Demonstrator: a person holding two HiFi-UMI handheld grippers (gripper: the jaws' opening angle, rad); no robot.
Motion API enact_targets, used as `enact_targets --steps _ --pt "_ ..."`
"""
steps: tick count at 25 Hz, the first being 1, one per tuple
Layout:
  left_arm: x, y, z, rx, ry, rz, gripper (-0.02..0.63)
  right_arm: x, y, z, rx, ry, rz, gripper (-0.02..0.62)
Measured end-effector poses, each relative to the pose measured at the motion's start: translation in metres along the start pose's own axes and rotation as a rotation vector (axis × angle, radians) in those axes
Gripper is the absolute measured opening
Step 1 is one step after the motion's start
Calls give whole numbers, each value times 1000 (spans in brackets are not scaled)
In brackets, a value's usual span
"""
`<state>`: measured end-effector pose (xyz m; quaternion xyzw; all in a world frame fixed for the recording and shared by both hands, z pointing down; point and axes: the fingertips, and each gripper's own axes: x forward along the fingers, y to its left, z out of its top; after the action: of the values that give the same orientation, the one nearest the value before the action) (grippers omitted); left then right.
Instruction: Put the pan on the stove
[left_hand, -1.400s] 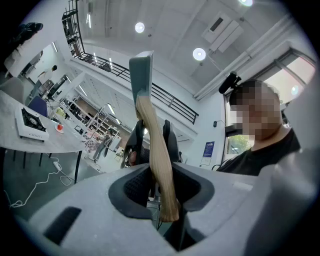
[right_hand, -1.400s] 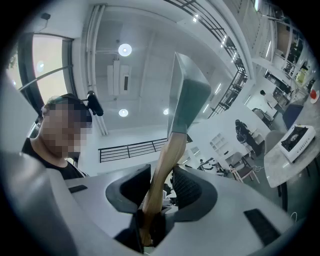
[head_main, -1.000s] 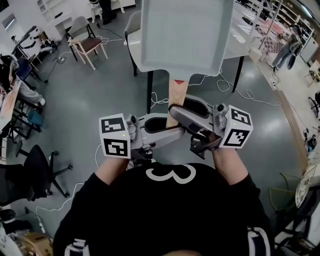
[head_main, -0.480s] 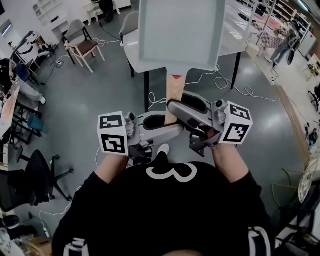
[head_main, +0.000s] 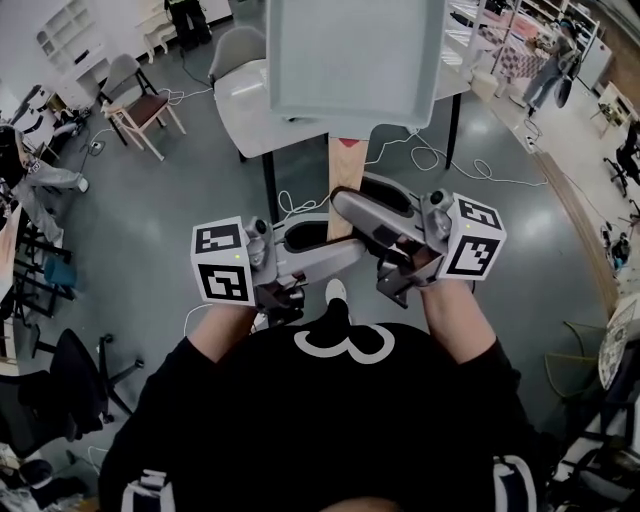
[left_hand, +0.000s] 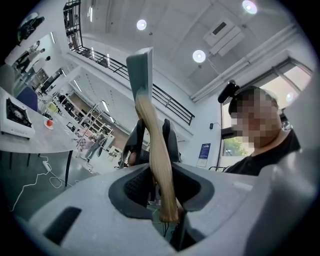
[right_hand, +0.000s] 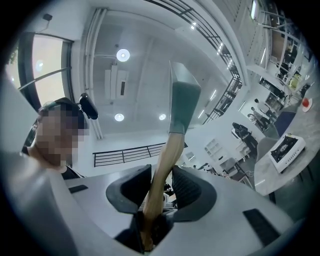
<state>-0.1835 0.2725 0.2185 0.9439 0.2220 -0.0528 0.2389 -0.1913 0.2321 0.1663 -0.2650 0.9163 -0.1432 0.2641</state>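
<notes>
Both claws clamped on one pale wooden handle: my left gripper nearest my chest, my right gripper just beyond it. Square grey metal pan held aloft ahead. White table-top stove well apart, on the grey table.

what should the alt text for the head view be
Seen from above, a person in a black shirt holds a pale square pan out in front by its wooden handle, with the left gripper and right gripper both clamped on it. Below lie a grey floor, a table and chairs.
</notes>
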Motion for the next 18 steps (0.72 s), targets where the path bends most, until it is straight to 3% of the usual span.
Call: enact_targets --steps 6,12,18 --pt "19 55 17 16 17 -2 109 -7 -55 26 1 -13 -7 127" --pt "44 142 73 -1 16 0 110 3 -143 84 20 -9 -15 126" --pt "45 154 67 29 10 -4 109 1 -154 79 -1 5 -1 124"
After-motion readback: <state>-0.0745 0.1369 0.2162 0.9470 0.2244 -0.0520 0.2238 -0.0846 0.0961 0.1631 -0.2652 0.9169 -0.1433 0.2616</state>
